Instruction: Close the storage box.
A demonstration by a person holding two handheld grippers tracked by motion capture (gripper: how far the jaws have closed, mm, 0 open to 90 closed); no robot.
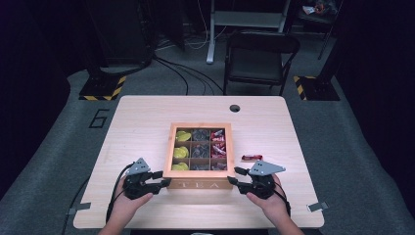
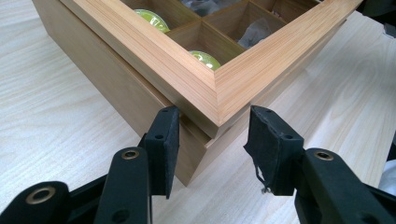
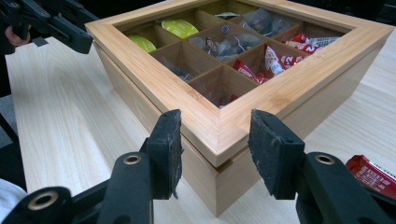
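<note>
The left gripper (image 2: 212,140) and right gripper (image 3: 215,144) are straddling the tea box (image 1: 198,185) front corners, jaws apart, not visibly clamping. Uneven lifting risks tilting its lid (image 3: 243,119), spilling sachets (image 3: 275,60).

Around the workspace: furniture, floor markings and 1 stray packet

A light wooden table (image 1: 147,122) with a small round hole (image 1: 235,108) near its far edge stands on grey floor covering (image 1: 58,161) marked with a dark "6" (image 1: 99,118). 1 red packet (image 1: 252,157) lies on the tabletop, just beside the wooden case's right side. Beyond the far edge stands a dark folding chair (image 1: 261,58), with a pale metal stand (image 1: 244,22) behind it. Black cables (image 1: 183,73) trail across the floor, and 2 yellow-and-black striped bases (image 1: 103,89) sit at left and right of the far side.
</note>
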